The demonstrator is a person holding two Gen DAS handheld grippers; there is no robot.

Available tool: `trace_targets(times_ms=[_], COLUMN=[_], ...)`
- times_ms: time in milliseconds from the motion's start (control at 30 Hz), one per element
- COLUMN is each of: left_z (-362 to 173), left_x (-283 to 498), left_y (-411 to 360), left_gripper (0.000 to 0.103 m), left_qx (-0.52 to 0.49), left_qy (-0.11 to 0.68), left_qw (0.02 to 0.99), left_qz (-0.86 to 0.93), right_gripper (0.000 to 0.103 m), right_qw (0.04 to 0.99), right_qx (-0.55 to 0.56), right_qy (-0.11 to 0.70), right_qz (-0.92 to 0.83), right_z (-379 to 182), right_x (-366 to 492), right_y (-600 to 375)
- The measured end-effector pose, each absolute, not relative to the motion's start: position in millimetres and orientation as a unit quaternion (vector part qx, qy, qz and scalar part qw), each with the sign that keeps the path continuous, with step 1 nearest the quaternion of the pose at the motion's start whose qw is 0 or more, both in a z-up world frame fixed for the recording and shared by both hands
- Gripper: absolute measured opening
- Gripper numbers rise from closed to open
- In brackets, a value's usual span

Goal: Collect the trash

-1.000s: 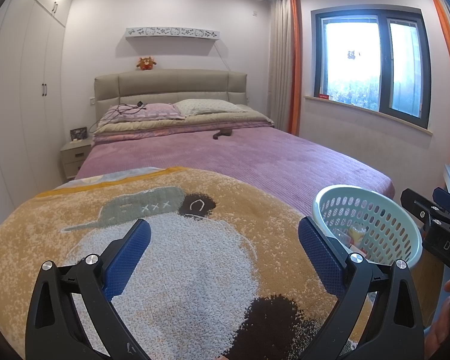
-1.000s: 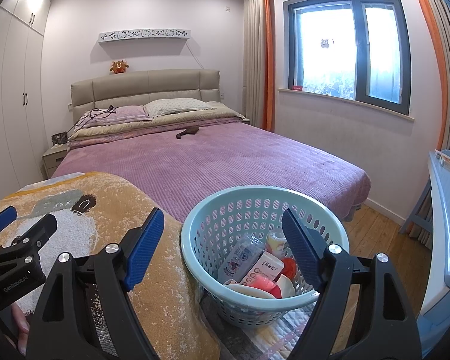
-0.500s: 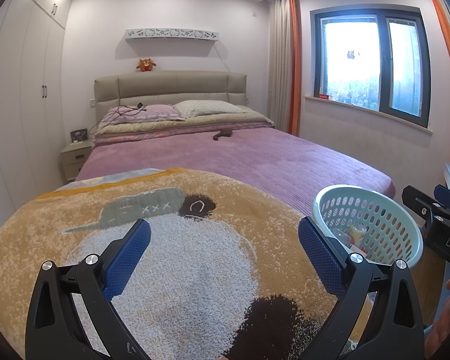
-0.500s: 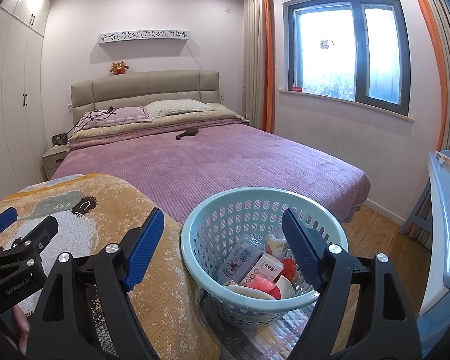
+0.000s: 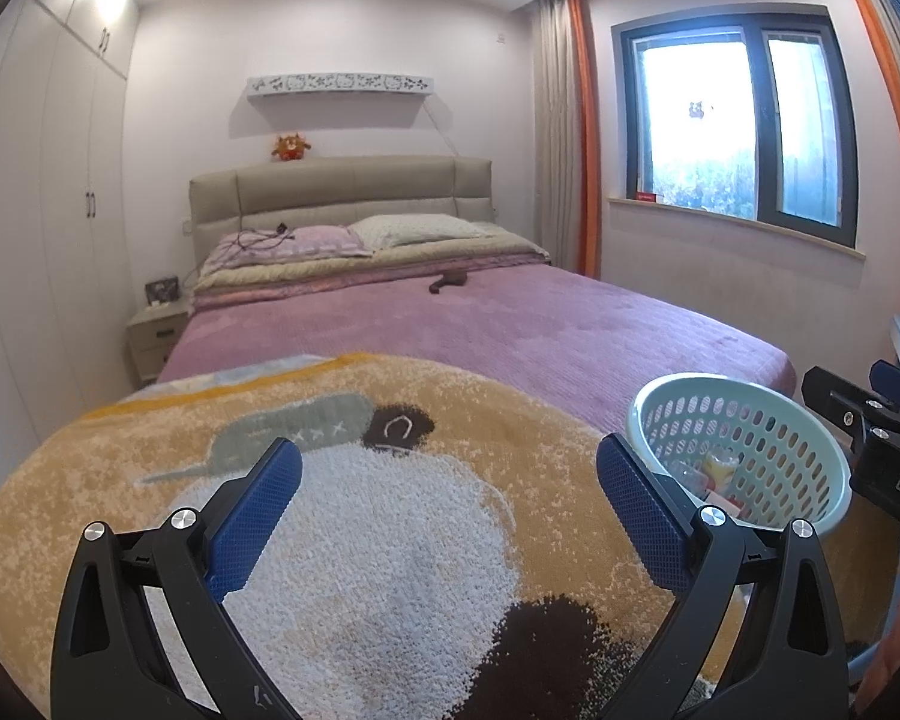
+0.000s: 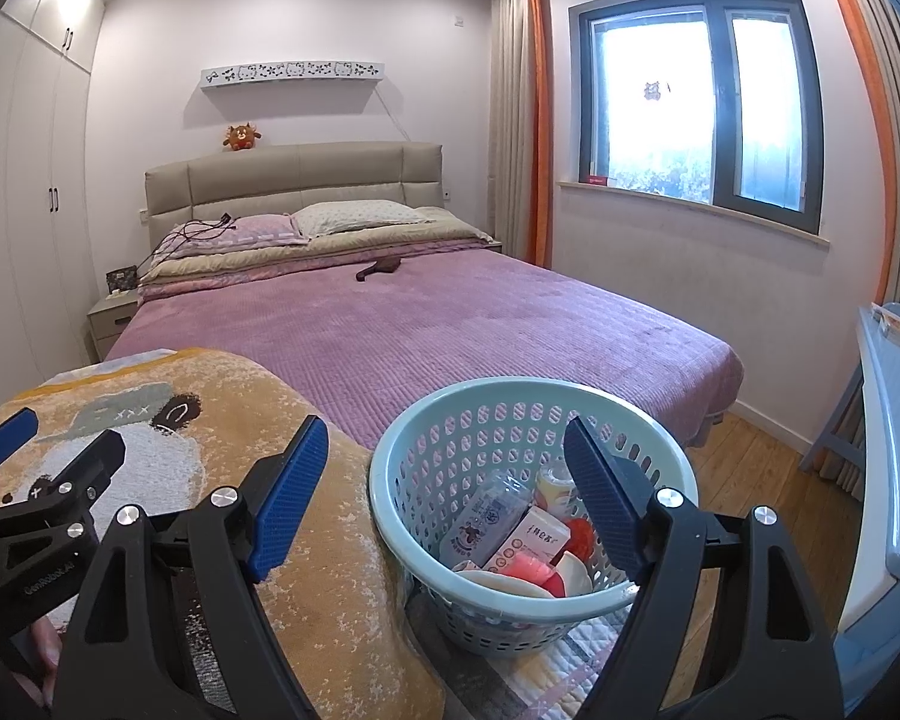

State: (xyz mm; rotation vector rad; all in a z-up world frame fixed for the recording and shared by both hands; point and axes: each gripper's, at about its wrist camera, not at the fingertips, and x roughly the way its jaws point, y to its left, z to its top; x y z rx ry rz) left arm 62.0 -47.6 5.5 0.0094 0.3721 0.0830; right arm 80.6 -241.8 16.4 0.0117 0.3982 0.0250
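Note:
A pale blue perforated basket [image 6: 480,414] stands at the foot of the bed, holding trash: a clear bottle [image 6: 486,519], a white carton [image 6: 531,543], red and pink pieces and a small jar. My right gripper [image 6: 447,462] hovers open over its near rim, nothing between the blue pads. In the left wrist view the basket [image 5: 744,414] sits to the right. My left gripper [image 5: 450,480] is open above the yellow cartoon blanket [image 5: 354,516], holding nothing. A small dark brown object [image 6: 380,267] lies far up on the purple bedspread.
The bed [image 6: 426,324] fills the middle of the room, with pillows and a cable at its head. A nightstand [image 6: 111,318] and white wardrobes stand at left. A pale blue table [image 6: 888,420] and wooden floor [image 6: 768,462] lie at right, under the window.

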Motion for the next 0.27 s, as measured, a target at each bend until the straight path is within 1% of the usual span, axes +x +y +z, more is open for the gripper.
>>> trace_targets(times_ms=[167,267], left_z=[24.4,32.3], left_x=[57.0,44.3], left_y=[-36.6,-28.5], left_gripper=[0.096,0.096], left_qx=[-0.023,-0.018], left_qy=[0.19,0.183], left_qw=[0.981,0.982], left_qz=[0.027,0.039], right_gripper=[0.077,0.077], right_qw=[0.98,0.981], right_qx=[-0.003,-0.005], right_qy=[0.201,0.195], right_qz=[-0.003,0.004], right_z=[28.7,38.4], right_x=[75.1,68.0], right_y=[-233.6,-223.7])
